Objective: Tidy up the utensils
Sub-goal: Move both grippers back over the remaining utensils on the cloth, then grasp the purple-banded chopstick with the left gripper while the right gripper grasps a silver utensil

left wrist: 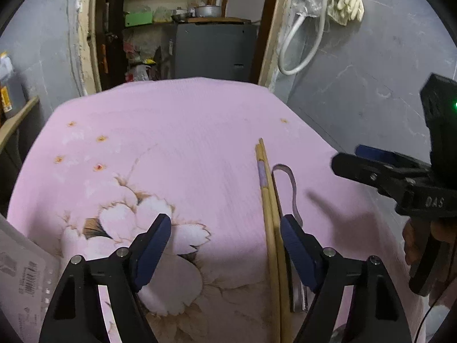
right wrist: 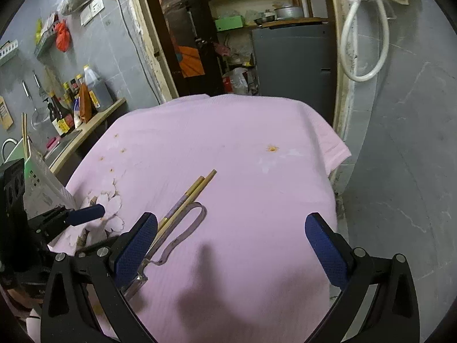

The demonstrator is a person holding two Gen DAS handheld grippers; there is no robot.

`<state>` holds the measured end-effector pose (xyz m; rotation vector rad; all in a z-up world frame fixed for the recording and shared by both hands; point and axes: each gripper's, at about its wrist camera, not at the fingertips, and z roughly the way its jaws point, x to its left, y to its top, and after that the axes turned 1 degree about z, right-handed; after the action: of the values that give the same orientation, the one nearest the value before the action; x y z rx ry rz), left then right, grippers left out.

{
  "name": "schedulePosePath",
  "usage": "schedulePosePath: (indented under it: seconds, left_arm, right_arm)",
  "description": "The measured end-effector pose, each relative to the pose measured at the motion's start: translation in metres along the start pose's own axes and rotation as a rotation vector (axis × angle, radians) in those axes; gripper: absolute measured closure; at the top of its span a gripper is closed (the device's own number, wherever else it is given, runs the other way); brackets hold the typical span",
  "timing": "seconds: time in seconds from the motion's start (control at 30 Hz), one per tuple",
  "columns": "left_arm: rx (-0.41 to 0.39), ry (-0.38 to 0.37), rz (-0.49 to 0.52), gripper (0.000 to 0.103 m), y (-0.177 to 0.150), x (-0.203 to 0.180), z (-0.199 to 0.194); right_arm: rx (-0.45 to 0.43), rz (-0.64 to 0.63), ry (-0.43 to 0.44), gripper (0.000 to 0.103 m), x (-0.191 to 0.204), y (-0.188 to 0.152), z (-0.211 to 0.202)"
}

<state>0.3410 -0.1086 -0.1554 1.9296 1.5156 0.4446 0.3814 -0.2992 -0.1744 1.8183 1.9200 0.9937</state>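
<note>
Both grippers are hovering wide open, gripping nothing: left gripper (left wrist: 225, 245) beside 2 chopsticks (left wrist: 270, 214) and peeler (right wrist: 182, 228); right gripper (right wrist: 231, 243) over pink cloth (right wrist: 242, 143)

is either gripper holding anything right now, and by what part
Nothing is held. The left gripper and right gripper are both open, and the chopsticks and peeler lie on the pink cloth.

Home kitchen — sauce bottles (right wrist: 61, 114), pot (right wrist: 288, 12) on pantry shelves.
</note>
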Motion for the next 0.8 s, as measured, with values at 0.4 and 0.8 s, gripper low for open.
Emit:
schedulePosePath:
  seconds: [0.4, 0.8]
  left_arm:
    - [0.052, -0.01, 0.037, 0.03, -0.002, -0.002, 0.011]
    - [0.096, 0.036, 0.144, 0.036, 0.006, -0.009, 0.017]
  right_arm:
    - [0.038, 0.001, 0.009, 0.002, 0.0, -0.002, 0.015]
    - [0.105, -0.016, -0.015, 0.002, 0.004, -0.011, 0.029]
